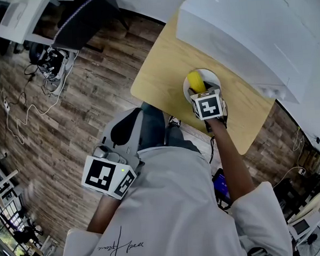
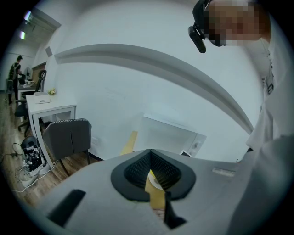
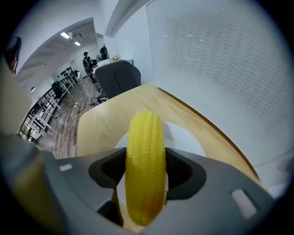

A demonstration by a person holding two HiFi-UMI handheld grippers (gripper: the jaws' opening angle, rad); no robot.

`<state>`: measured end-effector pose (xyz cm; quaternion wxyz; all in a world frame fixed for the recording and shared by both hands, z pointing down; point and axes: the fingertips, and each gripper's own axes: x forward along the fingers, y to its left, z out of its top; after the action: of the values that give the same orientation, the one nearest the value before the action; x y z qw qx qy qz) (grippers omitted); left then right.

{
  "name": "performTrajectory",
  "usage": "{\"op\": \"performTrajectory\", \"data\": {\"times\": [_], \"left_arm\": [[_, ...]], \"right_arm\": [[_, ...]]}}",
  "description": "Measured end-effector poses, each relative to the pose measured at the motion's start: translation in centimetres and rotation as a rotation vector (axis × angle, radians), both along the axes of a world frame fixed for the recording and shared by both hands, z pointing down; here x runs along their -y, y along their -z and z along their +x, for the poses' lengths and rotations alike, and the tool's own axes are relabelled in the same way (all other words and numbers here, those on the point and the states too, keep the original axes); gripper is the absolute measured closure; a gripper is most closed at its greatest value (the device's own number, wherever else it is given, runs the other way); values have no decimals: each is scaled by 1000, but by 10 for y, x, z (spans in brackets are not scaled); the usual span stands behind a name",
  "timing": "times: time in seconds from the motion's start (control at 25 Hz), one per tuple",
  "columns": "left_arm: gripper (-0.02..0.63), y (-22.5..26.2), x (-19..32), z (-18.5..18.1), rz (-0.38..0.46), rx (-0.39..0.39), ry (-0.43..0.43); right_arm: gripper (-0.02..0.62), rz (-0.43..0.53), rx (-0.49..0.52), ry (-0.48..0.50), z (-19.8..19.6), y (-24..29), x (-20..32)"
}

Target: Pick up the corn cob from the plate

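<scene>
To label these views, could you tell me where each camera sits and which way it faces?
Head view: on the person's head, facing down at the table; arms, left gripper, right gripper show.
Left gripper view: on that gripper, facing table and wall; shut jaws, shirt.
Right gripper view: on that gripper, along jaws gripping the corn cob.
Head and right views share corn cob and plate.

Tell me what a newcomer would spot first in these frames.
The bright yellow ribbed corn cob stands out, clamped between the jaws of the right hand-held gripper, above the round white plate on the light wooden table. The left hand-held gripper is low at the person's side, off the table, its jaws together on nothing.
</scene>
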<state>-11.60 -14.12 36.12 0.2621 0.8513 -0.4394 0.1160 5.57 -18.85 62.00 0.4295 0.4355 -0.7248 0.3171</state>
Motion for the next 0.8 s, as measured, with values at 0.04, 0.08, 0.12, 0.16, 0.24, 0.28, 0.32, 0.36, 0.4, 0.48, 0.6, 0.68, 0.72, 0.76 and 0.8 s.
{"op": "performTrajectory", "data": {"times": [0.04,0.08,0.12,0.16,0.24,0.28,0.32,0.36,0.4,0.48,0.6,0.68,0.72,0.76,0.8], "left_arm": [[614,0,0,0,-2,0,0],[614,0,-1,0,-3,0,-1],[614,0,-1,1,-4,0,-2],[614,0,-1,1,-3,0,-4],[614,0,-1,3,-1,-2,-9],[614,1,-1,4,-1,-4,-11],[614,1,-2,5,-2,-4,-13],[614,1,-2,6,-2,-5,-14],[614,1,-2,7,-2,-5,-16],[614,1,-3,8,-1,-5,-18],[614,1,-4,11,2,-8,-22],[614,2,-6,12,3,-10,-24],[614,3,-6,13,4,-11,-25],[614,3,-7,13,6,-11,-25],[614,4,-7,14,7,-12,-25]], "right_arm": [[331,-2,2,-3,0,0,-1],[331,-3,3,-5,0,0,-1],[331,-4,4,-6,0,1,-1],[331,-5,5,-8,0,1,-2],[331,-8,15,-15,0,2,-3],[331,-10,22,-19,1,3,-3],[331,-12,30,-23,1,3,-4],[331,-13,35,-26,1,4,-5],[331,-14,39,-28,1,4,-5],[331,-12,45,-32,2,5,-5],[331,-9,55,-46,4,7,-6],[331,-9,65,-56,5,8,-8],[331,-8,68,-60,6,9,-8],[331,-7,71,-63,6,10,-8],[331,-6,73,-65,7,10,-9]]}}
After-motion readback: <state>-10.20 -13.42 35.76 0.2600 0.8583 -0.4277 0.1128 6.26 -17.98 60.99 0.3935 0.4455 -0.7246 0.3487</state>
